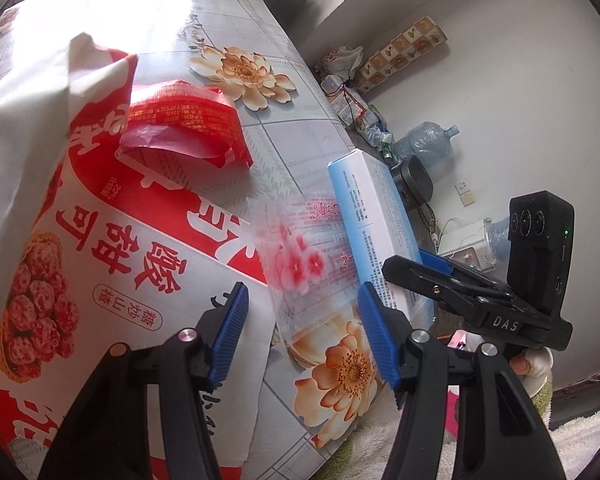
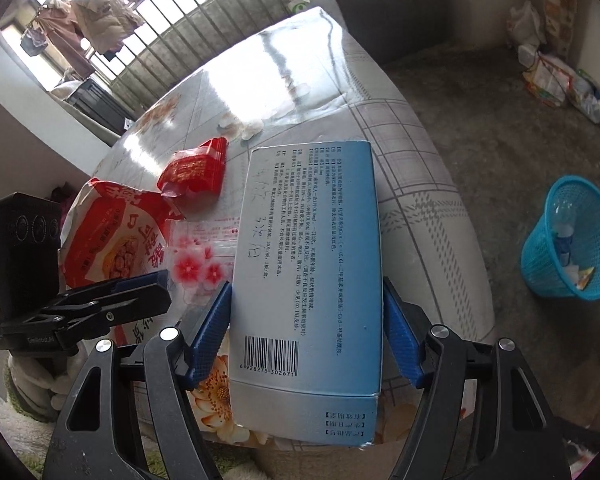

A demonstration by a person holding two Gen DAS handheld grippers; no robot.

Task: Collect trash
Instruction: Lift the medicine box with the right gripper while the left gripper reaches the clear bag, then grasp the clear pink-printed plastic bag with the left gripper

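Blue-white carton clamped between my right jaws above bench edge; left jaws gaping over clear floral wrapper, not gripping; blue bin on floor.

On the flower-patterned tablecloth lie four pieces of trash: one pale blue cardboard medicine box, one crumpled red plastic wrapper, one large red-and-white paper snack bag, and one clear plastic bag printed with pink flowers. One blue plastic mesh wastebasket stands on the floor.
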